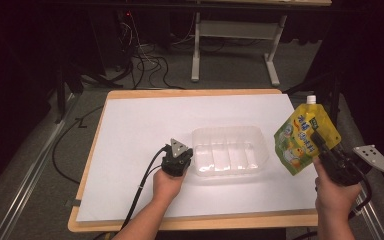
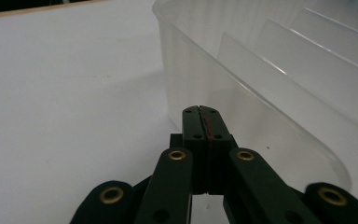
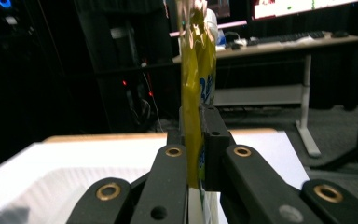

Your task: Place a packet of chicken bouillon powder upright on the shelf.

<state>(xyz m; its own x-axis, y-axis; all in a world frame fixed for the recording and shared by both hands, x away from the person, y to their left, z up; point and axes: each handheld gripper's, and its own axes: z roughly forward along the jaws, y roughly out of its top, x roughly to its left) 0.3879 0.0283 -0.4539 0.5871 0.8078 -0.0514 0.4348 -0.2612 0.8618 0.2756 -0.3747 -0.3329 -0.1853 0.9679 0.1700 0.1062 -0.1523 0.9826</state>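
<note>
Near us, we are looking down on the big white table first. Our clear plastic bin is sitting in the middle of it. We are holding the yellow juice pouch up in the air, right of the bin. Our right gripper is squeezing tight on it. It could be slipping out, or missing the bin, because it is floppy. Our left gripper is pressed closed with nothing in it, touching the bin's left wall. It could be pushing the bin away.
</note>
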